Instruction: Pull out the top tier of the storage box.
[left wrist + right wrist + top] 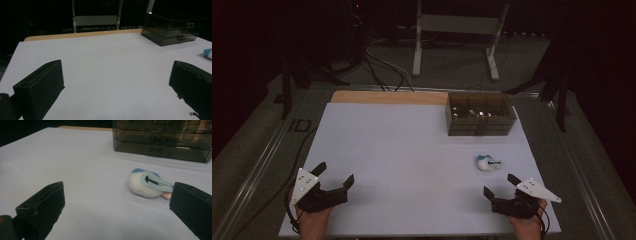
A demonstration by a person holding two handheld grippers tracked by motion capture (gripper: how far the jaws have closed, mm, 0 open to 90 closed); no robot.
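A small white fluffy item with a blue top and a pale blue hair clip lies on the white table cover, right of centre. My right gripper rests near the front edge just in front of it, jaws wide apart and nothing between them. At the front left my left gripper is open too, over bare cover. A dark see-through drawer box stands at the back right, its drawers closed.
A strip of wooden tabletop shows behind the white cover. Beyond the table stand a white metal frame and loose cables on the floor. Metal rails run along both table sides.
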